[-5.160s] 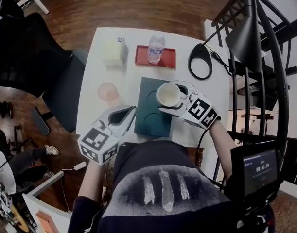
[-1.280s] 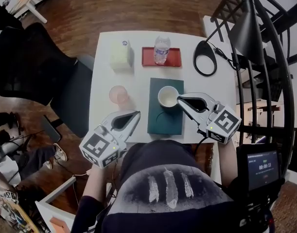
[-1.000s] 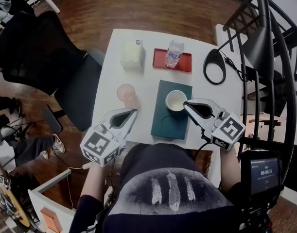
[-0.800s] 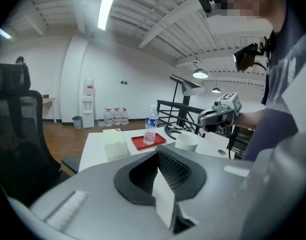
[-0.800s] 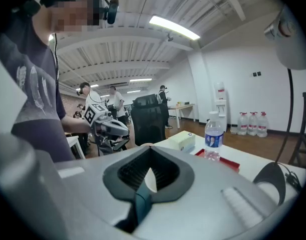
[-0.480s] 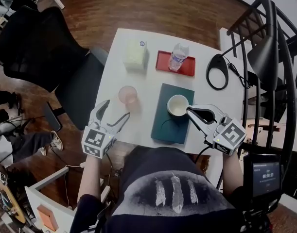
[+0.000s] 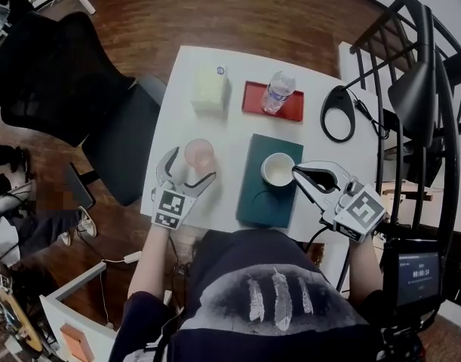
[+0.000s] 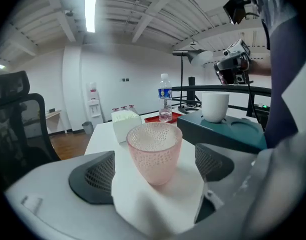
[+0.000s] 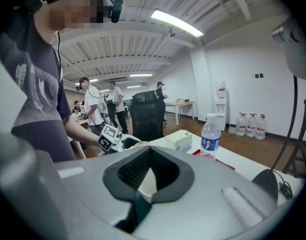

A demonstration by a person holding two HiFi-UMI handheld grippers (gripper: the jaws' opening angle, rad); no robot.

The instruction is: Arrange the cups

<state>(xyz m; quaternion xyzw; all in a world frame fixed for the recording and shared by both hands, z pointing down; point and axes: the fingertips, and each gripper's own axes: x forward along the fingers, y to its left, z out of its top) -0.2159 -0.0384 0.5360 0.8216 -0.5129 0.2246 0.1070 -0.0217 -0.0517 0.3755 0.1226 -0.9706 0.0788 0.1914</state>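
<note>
The closed right tool (image 9: pixel 148 151) hides nearly all of the white cup (image 9: pixel 147 182), leaving only a sliver visible.

- The left gripper (image 7: pixel 190 166) is held out over the bench on a bare left forearm (image 7: pixel 150 256) and tipped slightly downward.
- Its 2 jaws have just been opening and are spread wide.
- The pink cup (image 8: pixel 154 151) is flanked by them, untouched on either side.
- The right gripper (image 7: pixel 296 173) is pointed inward and slightly down, with its jaws closed together.
</note>
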